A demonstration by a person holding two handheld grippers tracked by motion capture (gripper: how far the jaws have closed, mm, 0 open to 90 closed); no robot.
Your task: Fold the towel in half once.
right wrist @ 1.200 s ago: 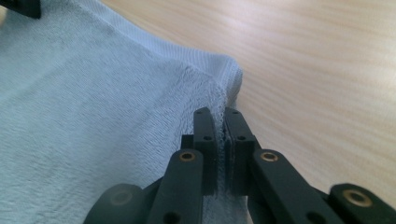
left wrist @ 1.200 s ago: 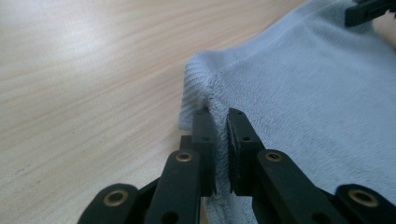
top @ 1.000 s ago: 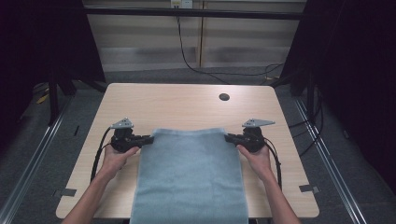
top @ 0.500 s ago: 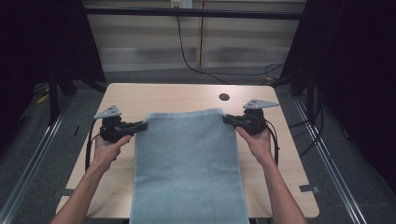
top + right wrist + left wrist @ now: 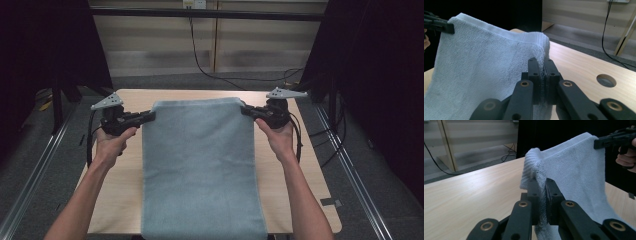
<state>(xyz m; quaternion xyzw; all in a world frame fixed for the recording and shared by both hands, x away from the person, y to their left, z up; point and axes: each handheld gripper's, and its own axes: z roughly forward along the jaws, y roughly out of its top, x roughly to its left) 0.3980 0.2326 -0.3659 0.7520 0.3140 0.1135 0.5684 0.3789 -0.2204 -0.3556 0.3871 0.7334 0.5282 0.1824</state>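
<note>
So there's a light blue towel [image 5: 200,165] stretched out over the wooden table [image 5: 300,175], and it's held up by its two far corners. The left tongs [image 5: 147,116] are clamped tight on the far left corner; in the left gripper view you can see the cloth bunched up and pinched between the two black jaws, with hardly any gap. The right tongs [image 5: 246,111] do the same on the far right corner, and the right gripper view shows the hem squeezed flat between the jaws there too.

The far edge of the towel is lifted off the table and pulled fairly straight between the two tongs, sagging just a bit in the middle. From there the towel slopes down toward the person and its near end hangs over the near edge of the table. The left hand [image 5: 112,142] sits just left of the towel, the right hand [image 5: 280,140] just right of it, both above the table.

There's also a round hole [image 5: 606,80] in the table, off to the right of the towel's corner in the right gripper view. A black cable [image 5: 205,60] runs down the wall beyond the table.
</note>
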